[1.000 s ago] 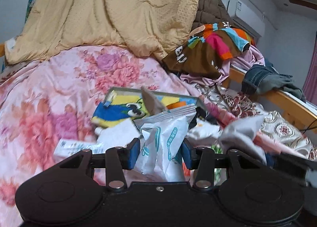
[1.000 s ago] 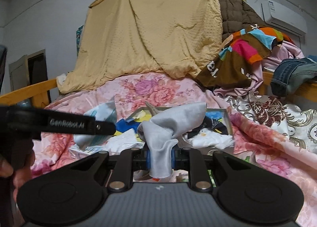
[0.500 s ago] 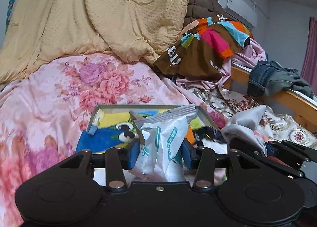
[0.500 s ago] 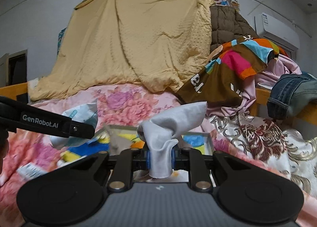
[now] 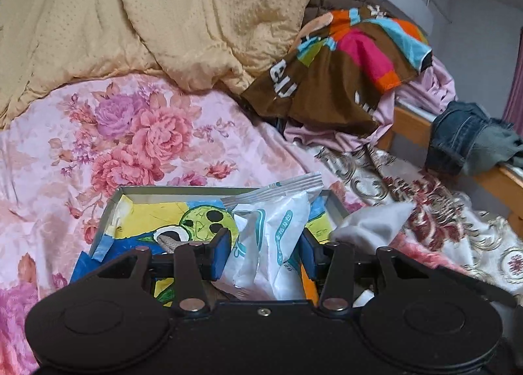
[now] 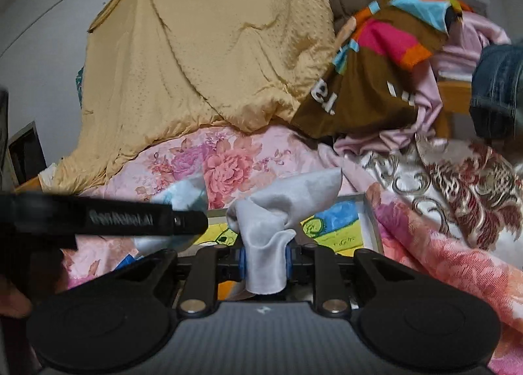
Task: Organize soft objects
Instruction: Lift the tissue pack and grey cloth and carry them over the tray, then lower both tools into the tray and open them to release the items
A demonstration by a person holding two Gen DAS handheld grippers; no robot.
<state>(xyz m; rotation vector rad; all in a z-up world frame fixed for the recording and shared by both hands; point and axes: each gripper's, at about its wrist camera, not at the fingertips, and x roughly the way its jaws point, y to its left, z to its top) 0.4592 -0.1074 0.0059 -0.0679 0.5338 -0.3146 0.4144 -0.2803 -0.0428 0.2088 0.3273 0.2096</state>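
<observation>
My left gripper (image 5: 263, 252) is shut on a white and teal plastic packet (image 5: 273, 237) and holds it over a shallow tray (image 5: 108, 214) with a cartoon-print bottom that lies on the bed. My right gripper (image 6: 264, 259) is shut on a crumpled grey cloth (image 6: 281, 205) and holds it above the same tray (image 6: 369, 211). The cloth also shows in the left wrist view (image 5: 372, 224), just right of the packet. The left gripper's arm (image 6: 98, 218) crosses the left side of the right wrist view.
A pink floral quilt (image 5: 137, 133) covers the bed. A tan blanket (image 5: 163, 15) hangs behind. A brown multicoloured garment (image 5: 343, 74) and pink clothes are piled at the right. Jeans (image 5: 464, 139) hang on the wooden bed rail (image 5: 503, 178). A patterned cloth (image 6: 457, 178) lies right of the tray.
Both grippers have moved forward over the tray, which now looms larger and closer. The packet and grey cloth stay gripped. The loose items seen earlier at the front of the bed are out of view.
</observation>
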